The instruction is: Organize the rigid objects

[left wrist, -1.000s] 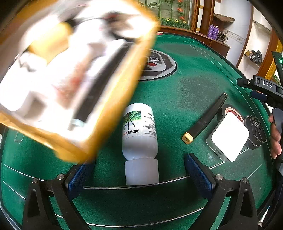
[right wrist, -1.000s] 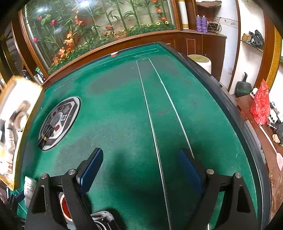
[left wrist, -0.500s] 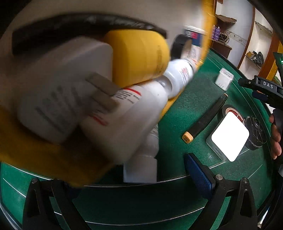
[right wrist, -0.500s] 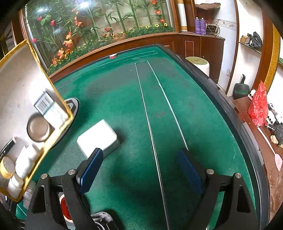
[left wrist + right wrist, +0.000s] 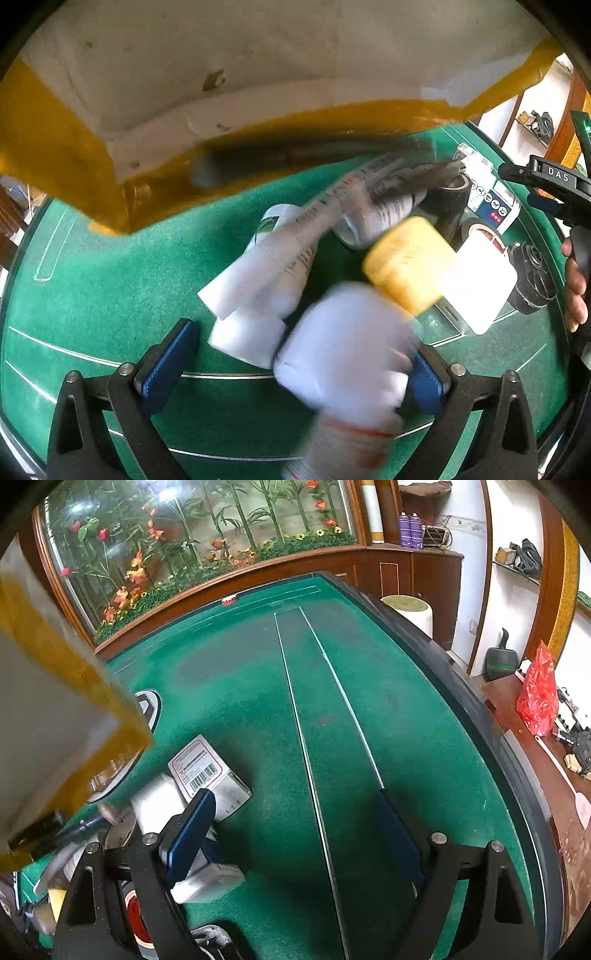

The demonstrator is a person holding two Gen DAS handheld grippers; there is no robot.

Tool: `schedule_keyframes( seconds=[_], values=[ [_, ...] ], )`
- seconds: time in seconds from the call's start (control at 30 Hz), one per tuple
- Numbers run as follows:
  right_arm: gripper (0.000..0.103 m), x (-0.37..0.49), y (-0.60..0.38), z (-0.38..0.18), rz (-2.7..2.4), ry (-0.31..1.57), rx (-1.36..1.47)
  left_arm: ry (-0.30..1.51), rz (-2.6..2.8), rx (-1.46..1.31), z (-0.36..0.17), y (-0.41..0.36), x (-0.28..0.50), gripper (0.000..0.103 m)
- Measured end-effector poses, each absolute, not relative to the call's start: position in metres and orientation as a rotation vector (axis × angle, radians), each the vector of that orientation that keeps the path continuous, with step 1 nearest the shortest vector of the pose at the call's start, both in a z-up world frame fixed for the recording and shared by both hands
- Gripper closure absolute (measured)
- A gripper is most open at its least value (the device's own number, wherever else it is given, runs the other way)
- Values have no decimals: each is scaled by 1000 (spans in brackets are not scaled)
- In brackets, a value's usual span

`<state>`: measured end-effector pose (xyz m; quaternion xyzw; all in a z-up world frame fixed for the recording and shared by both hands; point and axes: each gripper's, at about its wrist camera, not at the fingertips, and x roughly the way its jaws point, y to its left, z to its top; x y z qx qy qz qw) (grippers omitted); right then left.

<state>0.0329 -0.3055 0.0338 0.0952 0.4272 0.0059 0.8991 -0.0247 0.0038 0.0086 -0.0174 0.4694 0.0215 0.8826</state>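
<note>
bright daylight; fisheye bending and dark corners in both views; white bottles (image 5: 343, 350) and yellow-edged box (image 5: 258, 81) smeared by motion blur (white pad (image 5: 480, 284) glares)

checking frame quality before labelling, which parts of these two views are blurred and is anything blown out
Left wrist view: the white bottle nearest the lens and the yellow cap are smeared by motion, the tipped box is soft, and the white square block is blown out. Right wrist view: the green table and barcoded box are sharp; only the box edge at left is blurred.
</note>
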Motion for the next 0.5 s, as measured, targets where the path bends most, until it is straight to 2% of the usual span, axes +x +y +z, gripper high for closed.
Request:
schedule_keyframes(
  seconds=[0.5],
  values=[
    [17, 31, -310, 34, 25, 878, 226, 977, 48, -40, 8, 4, -28, 0]
  ],
)
